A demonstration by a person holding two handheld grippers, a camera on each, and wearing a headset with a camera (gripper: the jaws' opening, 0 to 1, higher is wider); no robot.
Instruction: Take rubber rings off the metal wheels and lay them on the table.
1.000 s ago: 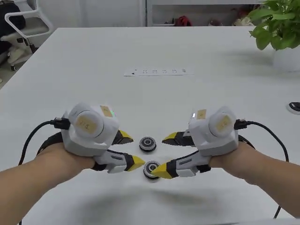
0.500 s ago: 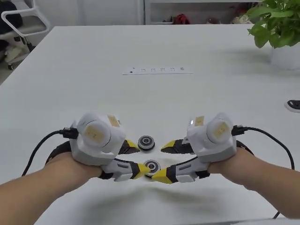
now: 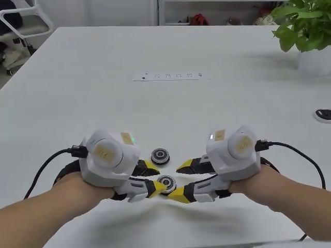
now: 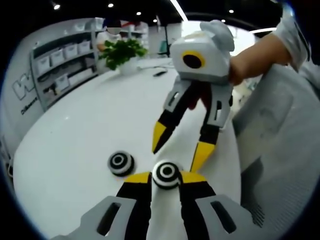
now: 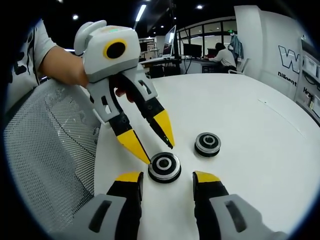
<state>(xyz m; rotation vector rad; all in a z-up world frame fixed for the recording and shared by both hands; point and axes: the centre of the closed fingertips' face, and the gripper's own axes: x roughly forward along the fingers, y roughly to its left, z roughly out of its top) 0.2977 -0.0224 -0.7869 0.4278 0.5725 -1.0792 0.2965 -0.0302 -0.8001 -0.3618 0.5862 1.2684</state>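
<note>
Head view: the white surface (image 3: 103,77) carries two silver metal wheels, each with a black rubber ring around it. The near wheel (image 3: 166,182) lies at lower centre of frame; the far wheel (image 3: 160,155) lies just above it, apart. At lower left is the left gripper (image 3: 155,176), at lower right the right gripper (image 3: 177,181), with their yellow tips facing each other across the near wheel.

Left gripper view: its own fingers (image 4: 137,178) sit against both sides of the near wheel, closed on it as far as the frame shows. The far wheel lies to its left.

Right gripper view: its own fingers (image 5: 129,178) are spread apart. The near wheel is just ahead of the gap and they do not touch it. The far wheel is to its upper right.

A green potted plant (image 3: 302,26) stands at upper right of the head view.
</note>
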